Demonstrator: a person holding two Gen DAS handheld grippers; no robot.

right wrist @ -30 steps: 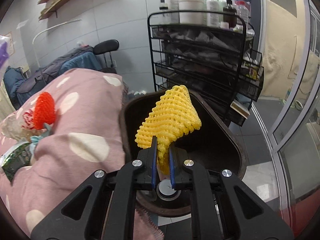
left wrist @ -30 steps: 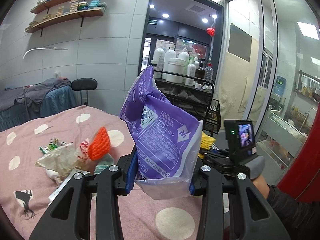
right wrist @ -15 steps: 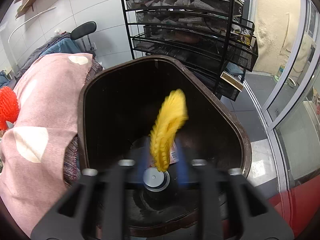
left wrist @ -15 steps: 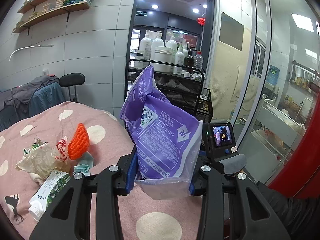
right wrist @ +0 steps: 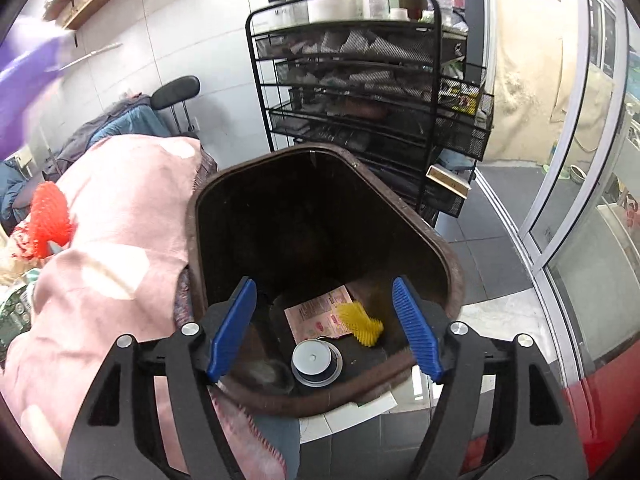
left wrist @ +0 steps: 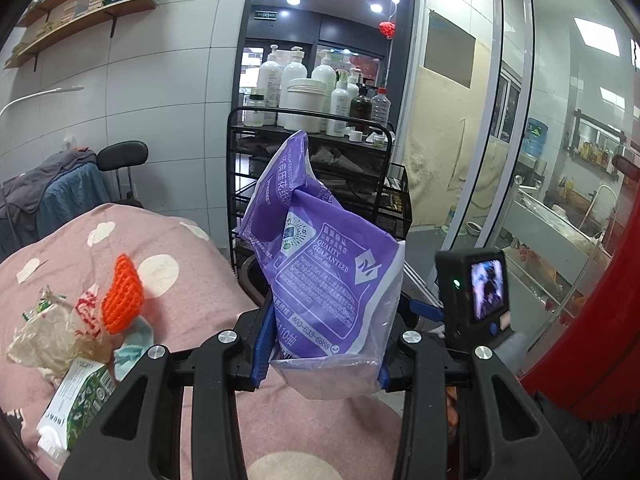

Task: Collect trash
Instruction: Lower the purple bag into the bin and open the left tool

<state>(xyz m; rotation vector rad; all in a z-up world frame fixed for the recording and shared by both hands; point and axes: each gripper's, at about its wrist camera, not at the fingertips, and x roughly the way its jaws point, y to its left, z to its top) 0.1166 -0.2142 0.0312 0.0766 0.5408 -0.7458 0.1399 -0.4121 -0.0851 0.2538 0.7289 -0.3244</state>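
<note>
Purple wrapper (left wrist: 324,280) hides most of the bin (left wrist: 252,276) behind.

purple wipes pack (left wrist: 326,276) between left tongs (left wrist: 322,350)

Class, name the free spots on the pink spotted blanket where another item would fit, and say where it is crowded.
Free: the pink spotted blanket between the orange foam net and the dark brown bin, and the stretch beyond the net. Crowded: the blanket's left edge, where crumpled plastic and a green-white carton pile beside the net.
</note>
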